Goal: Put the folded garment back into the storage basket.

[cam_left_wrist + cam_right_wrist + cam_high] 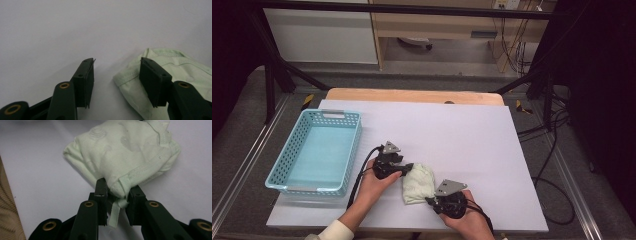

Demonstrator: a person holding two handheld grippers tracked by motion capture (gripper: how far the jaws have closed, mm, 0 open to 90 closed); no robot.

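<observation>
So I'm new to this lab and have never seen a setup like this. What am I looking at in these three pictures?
A person sits at a table covered with a white sheet and holds a black two-jaw hand gripper in each hand. The wide picture comes from a camera above, looking down. The other two come from small cameras riding on the grippers, looking along their jaws. On the sheet lie a folded pale green cloth and, at the left, a light blue perforated plastic basket. The right gripper is pinched on the near edge of the cloth. The left gripper has its jaws apart, one over a corner of the cloth, the other over bare sheet, not yet gripping.
</observation>
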